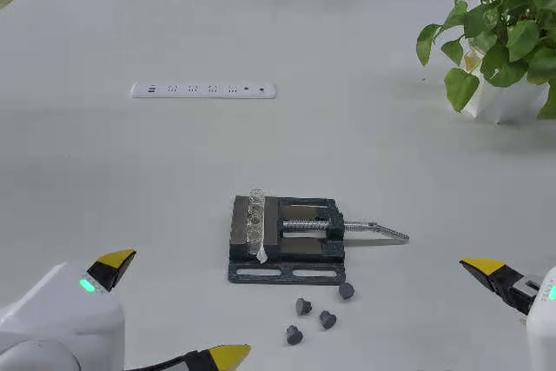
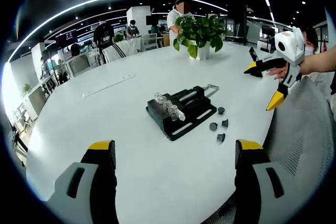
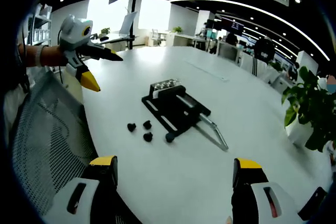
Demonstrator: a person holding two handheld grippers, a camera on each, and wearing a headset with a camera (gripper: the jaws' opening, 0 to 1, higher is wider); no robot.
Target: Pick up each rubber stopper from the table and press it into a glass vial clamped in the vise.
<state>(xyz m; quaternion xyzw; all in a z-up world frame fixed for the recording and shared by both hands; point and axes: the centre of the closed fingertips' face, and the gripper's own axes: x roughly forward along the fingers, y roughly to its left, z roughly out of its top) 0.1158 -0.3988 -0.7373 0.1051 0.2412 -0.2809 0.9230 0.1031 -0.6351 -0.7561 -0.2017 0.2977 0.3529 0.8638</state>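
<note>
A dark vise [image 1: 287,245] sits mid-table with a row of clear glass vials [image 1: 256,217] clamped in its jaws and its handle pointing right. Several dark rubber stoppers [image 1: 314,312] lie loose on the table just in front of it. My left gripper [image 1: 172,310] is at the lower left, open and holding nothing. At the lower right edge my right gripper [image 1: 508,282] is also open and holds nothing. In the left gripper view the vise [image 2: 181,109], the stoppers [image 2: 218,124] and the right gripper [image 2: 262,86] lie beyond my open left gripper [image 2: 176,148]. The right gripper view shows the vise [image 3: 176,106], the stoppers [image 3: 142,128] and the left gripper [image 3: 105,72].
A white power strip [image 1: 203,89] lies at the far left of the table. A potted plant [image 1: 504,49] stands at the back right. A mesh chair [image 2: 299,135] is at the near table edge. People sit at desks in the background.
</note>
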